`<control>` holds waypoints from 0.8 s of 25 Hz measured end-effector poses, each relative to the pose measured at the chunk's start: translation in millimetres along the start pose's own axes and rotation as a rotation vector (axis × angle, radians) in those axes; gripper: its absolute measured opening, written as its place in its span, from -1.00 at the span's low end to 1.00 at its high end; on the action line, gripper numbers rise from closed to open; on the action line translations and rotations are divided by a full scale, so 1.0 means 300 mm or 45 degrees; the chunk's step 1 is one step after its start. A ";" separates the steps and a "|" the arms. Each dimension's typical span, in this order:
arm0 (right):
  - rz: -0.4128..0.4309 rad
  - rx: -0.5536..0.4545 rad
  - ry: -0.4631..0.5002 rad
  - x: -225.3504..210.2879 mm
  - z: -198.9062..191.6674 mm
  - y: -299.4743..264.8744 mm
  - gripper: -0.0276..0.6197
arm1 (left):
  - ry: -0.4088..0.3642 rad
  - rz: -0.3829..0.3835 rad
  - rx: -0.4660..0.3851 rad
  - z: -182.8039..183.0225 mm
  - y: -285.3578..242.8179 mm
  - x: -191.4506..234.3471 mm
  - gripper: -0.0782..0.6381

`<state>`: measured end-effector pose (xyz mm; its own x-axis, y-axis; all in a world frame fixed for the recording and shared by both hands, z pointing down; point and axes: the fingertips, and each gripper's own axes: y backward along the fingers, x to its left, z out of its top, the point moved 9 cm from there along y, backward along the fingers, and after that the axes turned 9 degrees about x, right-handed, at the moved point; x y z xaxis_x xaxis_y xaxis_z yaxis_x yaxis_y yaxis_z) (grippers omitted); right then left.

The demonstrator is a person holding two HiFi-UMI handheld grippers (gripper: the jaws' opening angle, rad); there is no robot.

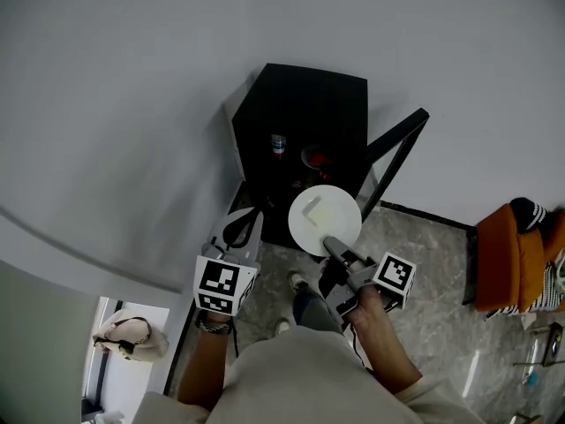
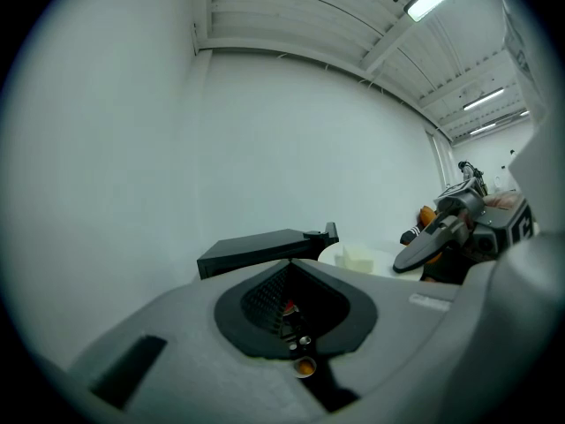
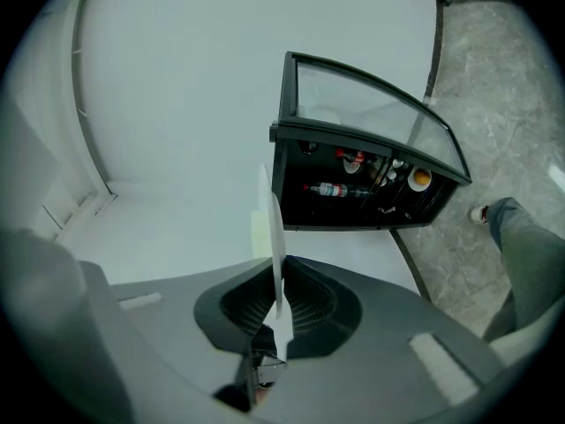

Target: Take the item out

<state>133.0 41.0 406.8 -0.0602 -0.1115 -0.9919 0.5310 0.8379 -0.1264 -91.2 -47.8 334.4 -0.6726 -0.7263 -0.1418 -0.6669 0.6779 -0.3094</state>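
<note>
My right gripper [image 1: 330,243] is shut on the rim of a white plate [image 1: 325,219], held level in front of an open black cabinet [image 1: 300,113]. A pale block [image 1: 311,208] lies on the plate. In the right gripper view the plate [image 3: 274,228] runs edge-on between the jaws of that gripper [image 3: 275,294], with the block [image 3: 258,235] on its left face. My left gripper [image 1: 240,228] hangs left of the plate, shut and empty [image 2: 291,312]. From the left gripper view the plate [image 2: 375,260] and block [image 2: 357,256] sit just beyond the jaws.
Inside the cabinet [image 3: 353,184] stand a bottle [image 3: 334,190] and small jars. Its glass door [image 1: 395,153] swings out to the right. An orange chair [image 1: 512,254] stands at the right on the stone floor. The person's shoes [image 1: 296,281] are below the plate.
</note>
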 end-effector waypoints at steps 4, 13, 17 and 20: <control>0.007 0.016 0.023 0.011 0.000 0.000 -0.85 | 0.006 0.012 0.010 -0.001 0.004 -0.009 -0.78; 0.002 0.026 0.016 0.003 0.006 -0.001 -0.85 | 0.021 0.019 0.029 -0.008 -0.005 -0.014 -0.78; -0.004 0.024 0.023 0.003 0.008 0.000 -0.85 | 0.016 0.018 0.021 0.001 -0.007 -0.013 -0.78; -0.014 0.023 0.029 0.002 0.010 0.000 -0.85 | 0.013 0.019 0.016 0.004 -0.007 -0.014 -0.78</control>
<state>135.5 39.4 406.3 -0.0854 -0.1086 -0.9904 0.5454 0.8268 -0.1376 -86.4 -46.4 334.4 -0.6856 -0.7151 -0.1364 -0.6529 0.6869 -0.3192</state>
